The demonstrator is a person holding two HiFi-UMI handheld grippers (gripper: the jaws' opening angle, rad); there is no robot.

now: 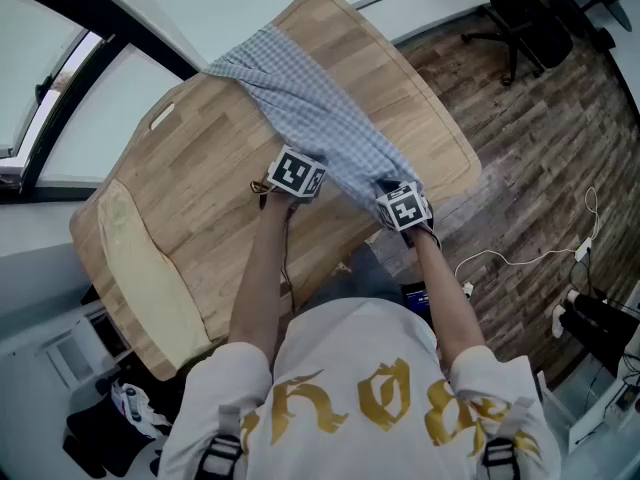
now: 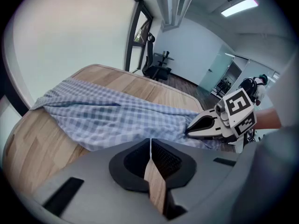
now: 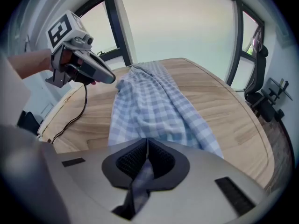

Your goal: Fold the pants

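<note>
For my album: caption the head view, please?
Right gripper pinches checked pants on a wooden table; left gripper shut alongside.

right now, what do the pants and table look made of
Pants: thin woven cloth, probably cotton or a blend. They have a blue-and-white check, look matte, and lie in soft folds and creases.
Table: wood or a wood-look top, I cannot tell which. It shows pale planks with visible grain and looks smooth with a faint sheen.

Wood-plank floor, office chair, large windows
</note>
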